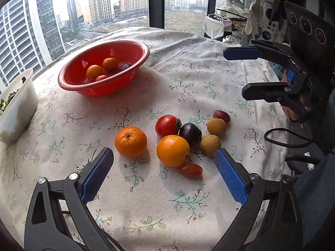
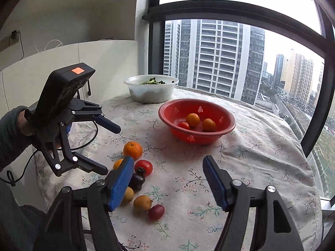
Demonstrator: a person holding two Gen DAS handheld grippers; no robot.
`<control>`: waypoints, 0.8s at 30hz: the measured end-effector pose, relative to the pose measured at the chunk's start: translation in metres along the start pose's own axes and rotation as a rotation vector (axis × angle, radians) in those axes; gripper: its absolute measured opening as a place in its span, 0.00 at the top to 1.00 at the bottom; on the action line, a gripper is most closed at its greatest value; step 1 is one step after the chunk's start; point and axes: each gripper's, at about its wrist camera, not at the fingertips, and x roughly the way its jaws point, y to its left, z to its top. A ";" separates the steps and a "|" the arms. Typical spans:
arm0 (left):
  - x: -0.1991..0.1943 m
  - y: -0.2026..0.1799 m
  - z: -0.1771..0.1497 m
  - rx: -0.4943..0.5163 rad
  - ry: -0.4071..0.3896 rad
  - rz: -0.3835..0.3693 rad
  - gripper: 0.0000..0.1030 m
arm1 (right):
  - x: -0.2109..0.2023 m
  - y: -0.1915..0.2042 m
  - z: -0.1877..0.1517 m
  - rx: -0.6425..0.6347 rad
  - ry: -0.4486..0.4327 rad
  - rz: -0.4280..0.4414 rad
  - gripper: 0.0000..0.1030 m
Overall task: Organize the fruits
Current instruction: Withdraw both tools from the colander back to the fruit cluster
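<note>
Tower blocks fill the window behind a counter [image 1: 188,67] draped in a floral cloth. At far left in the left wrist view sits a white tub [image 1: 16,108] of greens, then a red colander [image 1: 104,71] already holding two small oranges and a red tomato. Nearer, loose fruit lies clustered on the cloth: one orange [image 1: 130,141] a little apart, a second orange [image 1: 173,150] touching a red tomato [image 1: 167,125] and a dark plum-coloured fruit [image 1: 190,133], then two tan fruits and small red ones. The left gripper [image 1: 164,163] hangs spread wide over this cluster, holding nothing; the right gripper [image 2: 168,181] also stands apart and empty. The oranges look firm, light and round, likely to roll, so a pinch across the widest middle seems best; the tomatoes probably bruise, needing gentler pressure.
</note>
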 end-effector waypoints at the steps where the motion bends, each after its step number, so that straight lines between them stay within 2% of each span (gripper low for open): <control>1: 0.001 -0.001 -0.002 -0.005 -0.003 -0.006 0.05 | -0.002 0.004 -0.004 0.001 0.004 0.003 0.31; 8: 0.008 -0.002 -0.006 -0.035 -0.012 -0.044 0.07 | -0.005 0.018 -0.033 0.046 0.035 0.023 0.38; 15: 0.020 0.003 -0.003 -0.066 0.010 -0.060 0.30 | -0.003 0.012 -0.039 0.091 0.036 0.030 0.43; 18: 0.026 0.003 -0.003 -0.069 0.022 -0.069 0.33 | -0.003 0.013 -0.040 0.089 0.047 0.034 0.47; 20: 0.030 0.005 -0.002 -0.075 0.027 -0.072 0.40 | -0.001 0.014 -0.041 0.073 0.069 0.032 0.49; 23: 0.032 0.007 0.000 -0.078 0.030 -0.077 0.40 | 0.002 0.013 -0.043 0.045 0.108 0.013 0.52; 24: 0.032 0.007 0.000 -0.078 0.031 -0.076 0.44 | 0.003 0.012 -0.043 0.038 0.118 0.011 0.52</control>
